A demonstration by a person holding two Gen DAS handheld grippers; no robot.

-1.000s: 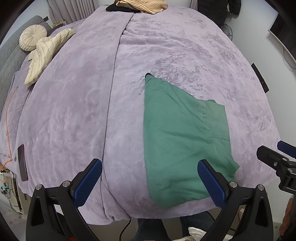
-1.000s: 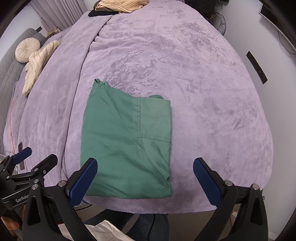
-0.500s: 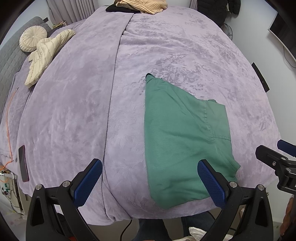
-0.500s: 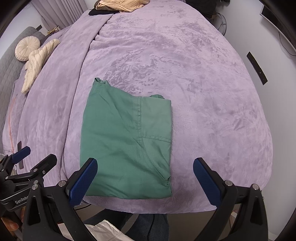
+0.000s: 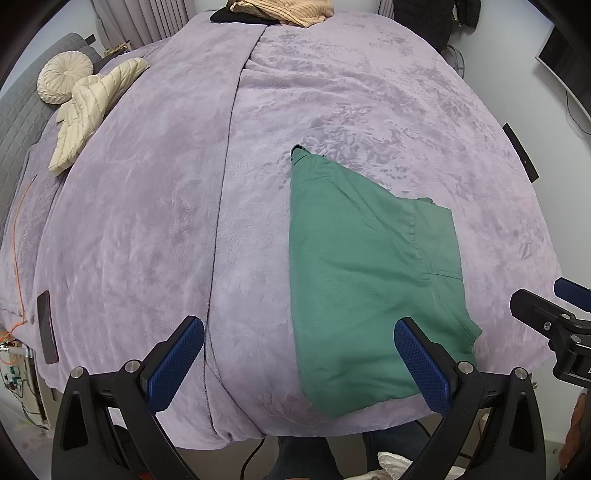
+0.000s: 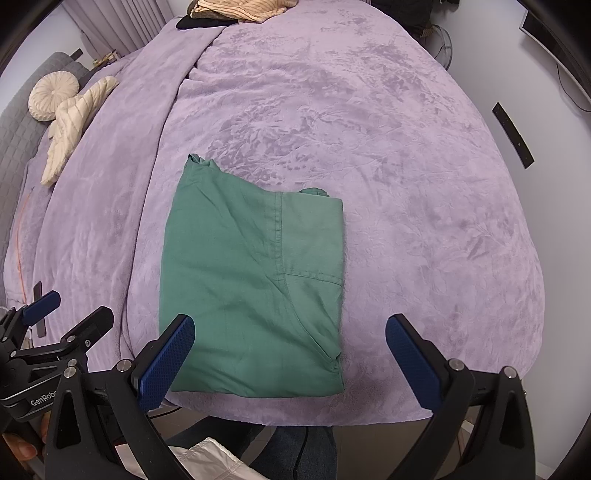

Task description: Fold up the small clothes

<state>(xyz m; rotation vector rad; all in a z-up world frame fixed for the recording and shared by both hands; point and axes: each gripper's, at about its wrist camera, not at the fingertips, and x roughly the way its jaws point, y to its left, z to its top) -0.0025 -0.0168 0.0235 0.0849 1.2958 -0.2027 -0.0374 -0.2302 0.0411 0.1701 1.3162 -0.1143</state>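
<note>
A green garment (image 5: 362, 266) lies folded flat into a rough rectangle near the front edge of the purple bed; it also shows in the right wrist view (image 6: 255, 288). My left gripper (image 5: 299, 365) is open and empty, held above the bed's front edge with its right finger over the garment's near corner. My right gripper (image 6: 291, 362) is open and empty, hovering over the garment's near edge. Each gripper shows at the side of the other's view.
A purple blanket (image 5: 332, 92) covers the bed. A cream quilted jacket (image 5: 88, 110) and a round cushion (image 5: 64, 79) lie at the far left. Beige and black clothes (image 5: 280, 9) are piled at the far end. A black phone (image 5: 47, 325) lies at the left edge.
</note>
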